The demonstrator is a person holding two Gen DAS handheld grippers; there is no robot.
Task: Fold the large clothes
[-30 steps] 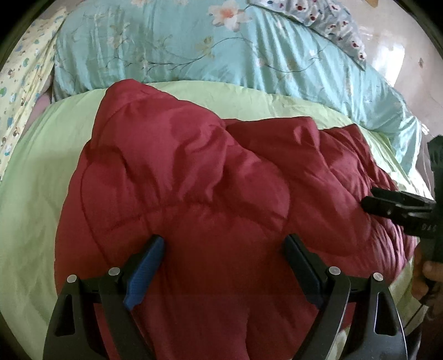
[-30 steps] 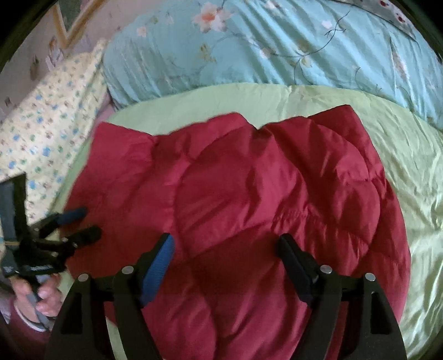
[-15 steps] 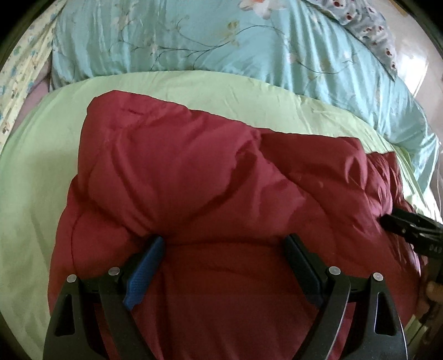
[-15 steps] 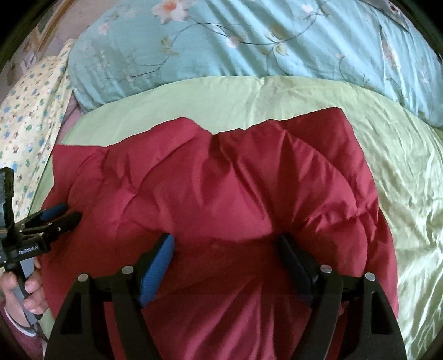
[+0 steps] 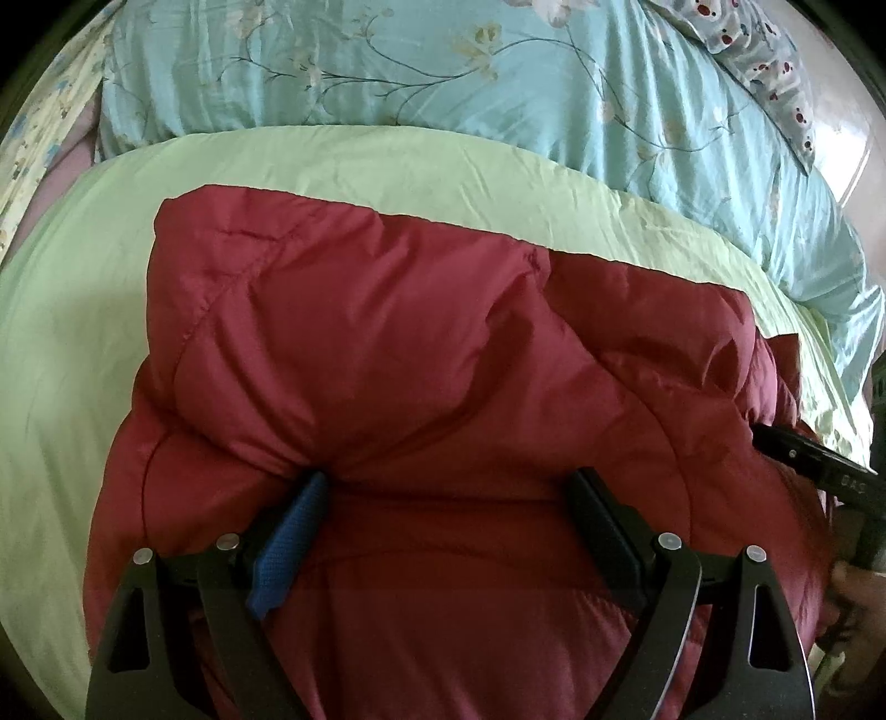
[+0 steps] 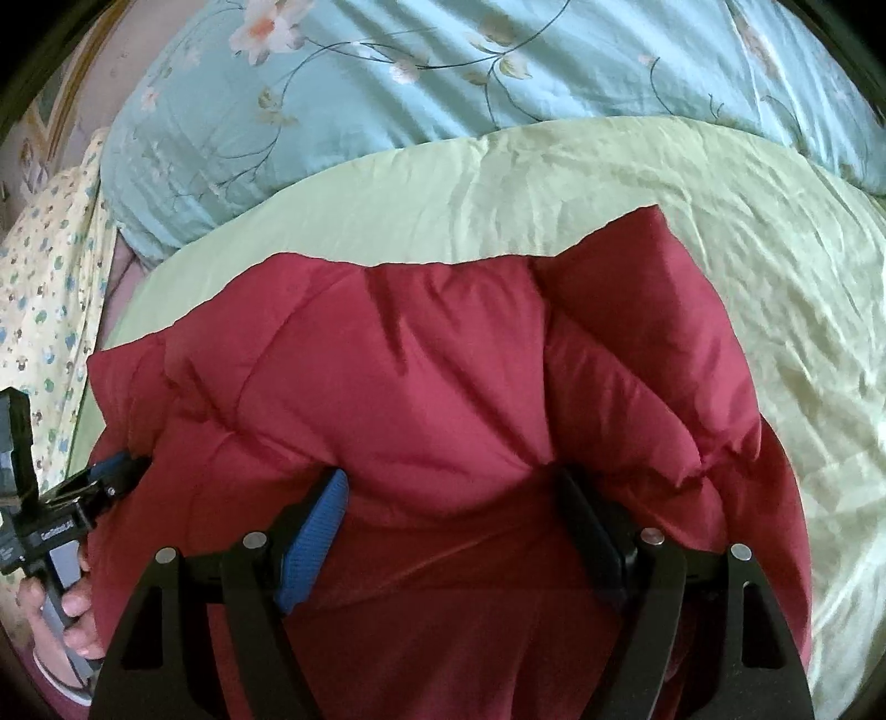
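Note:
A dark red quilted padded garment (image 5: 421, 354) lies bunched on the pale green bed cover (image 5: 387, 166); it also fills the right wrist view (image 6: 443, 399). My left gripper (image 5: 448, 493) is wide open with its fingers pressed against a fold of the garment. My right gripper (image 6: 451, 490) is wide open too, fingers against the garment's near fold. The right gripper's body shows at the right edge of the left wrist view (image 5: 803, 459). The left gripper shows at the left edge of the right wrist view (image 6: 105, 476), at the garment's left side.
A light blue floral duvet (image 5: 443, 66) lies along the back of the bed, also in the right wrist view (image 6: 498, 66). A yellow patterned pillow (image 6: 50, 266) sits at the left. A spotted pillow (image 5: 775, 50) is at the back right.
Both grippers have moved forward and lower over the garment. Its far part has been pushed up into a thicker fold, and more green cover shows behind it.

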